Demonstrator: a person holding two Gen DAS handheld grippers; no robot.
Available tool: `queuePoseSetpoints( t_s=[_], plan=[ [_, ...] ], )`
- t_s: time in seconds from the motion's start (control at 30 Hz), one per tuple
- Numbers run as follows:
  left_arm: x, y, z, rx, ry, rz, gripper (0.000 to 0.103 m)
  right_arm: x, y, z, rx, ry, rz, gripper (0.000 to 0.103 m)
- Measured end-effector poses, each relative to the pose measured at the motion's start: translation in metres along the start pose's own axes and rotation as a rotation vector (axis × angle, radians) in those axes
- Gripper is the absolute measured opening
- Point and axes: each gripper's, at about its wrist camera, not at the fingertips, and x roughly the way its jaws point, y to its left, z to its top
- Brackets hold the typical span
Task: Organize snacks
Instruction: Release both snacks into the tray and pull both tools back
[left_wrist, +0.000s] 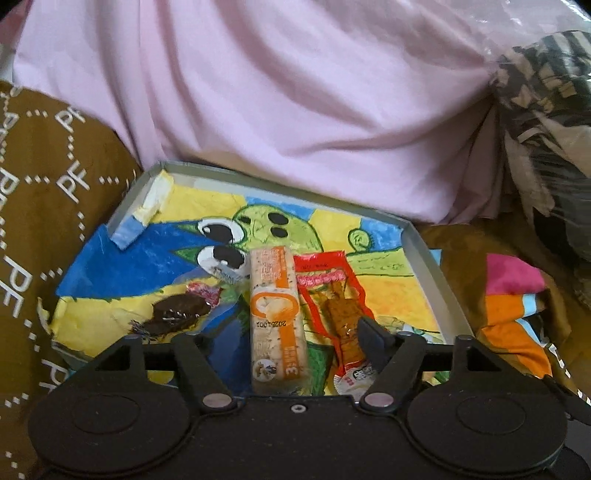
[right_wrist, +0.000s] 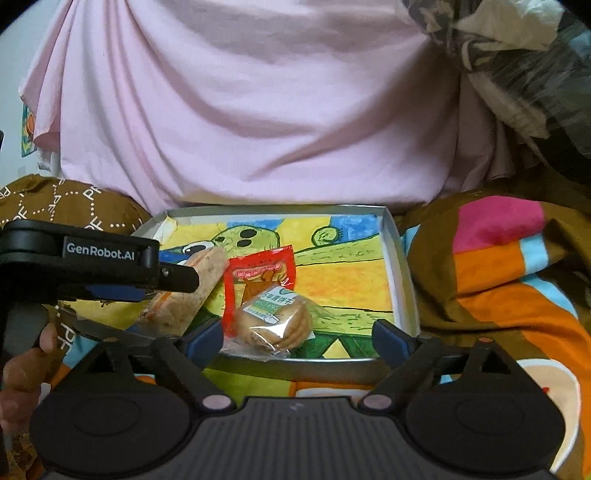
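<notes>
A shallow grey tray (left_wrist: 424, 258) lined with a bright child's drawing lies on the bed. In it a long orange-and-white snack bar (left_wrist: 277, 317) lies between the spread fingers of my left gripper (left_wrist: 295, 332), and neither pad touches it. A red packet (left_wrist: 332, 295) sits just right of the bar, and a dark brown sweet in clear wrap (left_wrist: 181, 314) lies to its left. In the right wrist view a round biscuit pack (right_wrist: 273, 325) rests at the tray's near rim (right_wrist: 402, 266), on the red packet (right_wrist: 258, 273). It lies loose between the wide fingers of my right gripper (right_wrist: 295, 338). The left gripper (right_wrist: 170, 306) straddles the bar (right_wrist: 184, 295).
Pink cloth (left_wrist: 295, 110) rises right behind the tray. A brown cushion with white letters (left_wrist: 55, 184) presses against its left side, and a striped orange, pink and blue blanket (right_wrist: 498, 277) lies at its right. A person's hand (right_wrist: 22, 369) holds the left gripper's handle.
</notes>
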Motion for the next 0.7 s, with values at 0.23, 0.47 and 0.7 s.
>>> queuePoseSetpoints(
  t_s=[0.23, 0.47, 0.7],
  plan=[
    [-0.041, -0.004, -0.005, 0.038, -0.105, 0.05, 0.102, -0.032, -0.003, -0.012, 0.088, -0.011, -0.022, 0.103],
    [-0.089, 0.004, -0.024, 0.069, -0.12, 0.096, 0.102, -0.073, -0.001, -0.024, 0.146, -0.014, -0.044, 0.103],
    [-0.137, 0.013, -0.051, 0.079, -0.122, 0.132, 0.102, -0.118, 0.009, -0.028, 0.162, -0.044, -0.049, 0.103]
  ],
)
